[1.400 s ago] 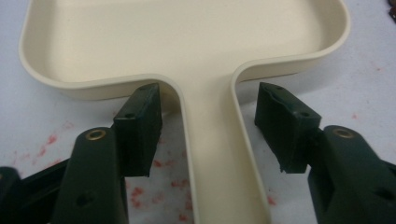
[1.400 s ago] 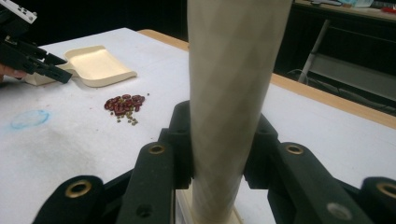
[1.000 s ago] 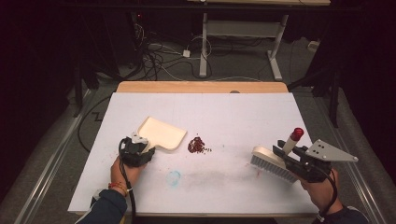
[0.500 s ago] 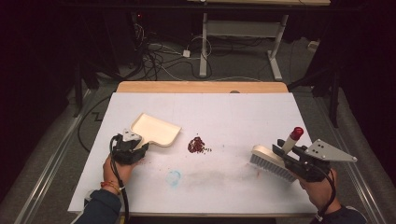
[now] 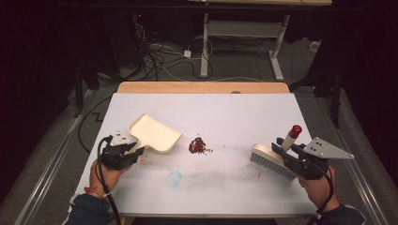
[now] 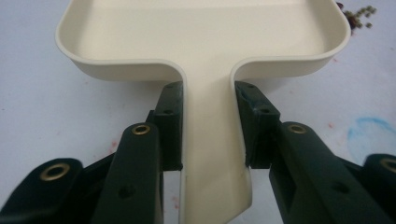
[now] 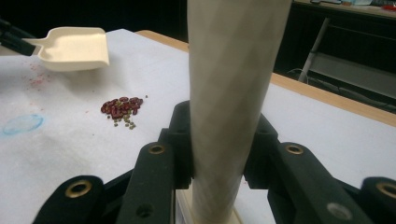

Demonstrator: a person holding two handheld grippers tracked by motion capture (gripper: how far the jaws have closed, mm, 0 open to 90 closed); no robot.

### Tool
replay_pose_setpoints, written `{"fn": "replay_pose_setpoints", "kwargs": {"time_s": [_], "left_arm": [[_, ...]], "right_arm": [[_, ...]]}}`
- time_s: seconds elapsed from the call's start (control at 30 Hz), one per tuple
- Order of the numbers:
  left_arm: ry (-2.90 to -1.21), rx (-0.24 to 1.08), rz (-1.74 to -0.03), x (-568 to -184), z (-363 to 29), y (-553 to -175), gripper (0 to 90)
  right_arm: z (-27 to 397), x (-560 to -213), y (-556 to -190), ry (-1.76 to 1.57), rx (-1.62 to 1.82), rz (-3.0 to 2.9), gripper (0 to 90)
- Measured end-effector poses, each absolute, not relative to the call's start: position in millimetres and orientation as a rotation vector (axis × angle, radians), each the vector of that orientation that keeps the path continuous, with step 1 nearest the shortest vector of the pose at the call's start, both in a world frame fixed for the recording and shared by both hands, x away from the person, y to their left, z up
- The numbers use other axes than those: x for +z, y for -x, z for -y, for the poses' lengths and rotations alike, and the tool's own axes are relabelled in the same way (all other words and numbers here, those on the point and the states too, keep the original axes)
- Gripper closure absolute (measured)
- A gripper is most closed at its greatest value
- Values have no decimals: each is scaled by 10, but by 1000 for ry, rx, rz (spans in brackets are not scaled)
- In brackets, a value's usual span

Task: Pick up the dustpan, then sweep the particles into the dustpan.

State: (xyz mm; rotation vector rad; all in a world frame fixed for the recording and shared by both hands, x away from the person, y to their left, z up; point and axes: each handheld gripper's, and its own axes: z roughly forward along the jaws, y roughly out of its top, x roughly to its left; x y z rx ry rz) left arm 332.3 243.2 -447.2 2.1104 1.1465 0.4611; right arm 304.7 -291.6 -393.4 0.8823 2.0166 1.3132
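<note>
Clamped on the cream dustpan [image 5: 155, 133] handle, the left tool [image 5: 123, 152] had drawn it left, away from the beans [image 5: 198, 146] mid-worktop, while the right tool [image 5: 295, 159] gripped the brush [image 5: 270, 158], so sweeping had not begun.

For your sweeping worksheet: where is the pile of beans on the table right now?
In the high view the pile of beans lies near the table's middle, just right of the cream dustpan and well left of the brush.

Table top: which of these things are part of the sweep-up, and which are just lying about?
In the job:
dustpan, in left gripper
brush, in right gripper
bean pile

Lying about:
blue smudge
floor cables
</note>
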Motion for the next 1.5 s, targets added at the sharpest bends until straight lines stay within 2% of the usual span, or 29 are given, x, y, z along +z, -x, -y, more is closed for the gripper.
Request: {"fn": "replay_pose_setpoints", "kwargs": {"time_s": [0.5,1.0,1.27,1.5], "left_arm": [[-2201,321,-1078,-4535,-2490,-3020,640],[-2280,280,-1001,-4561,-2312,-2965,639],[-2291,275,-993,-4618,-2235,-2974,639],[-2299,283,-982,-4615,-2194,-2970,639]], "right_arm": [[2912,-3939,-3112,-906,1316,-2014,704],[2795,-3945,-3181,-907,1327,-2028,704],[2653,-3985,-3385,-927,1334,-2041,704],[2378,-3916,-3722,-922,1339,-1995,704]]}}
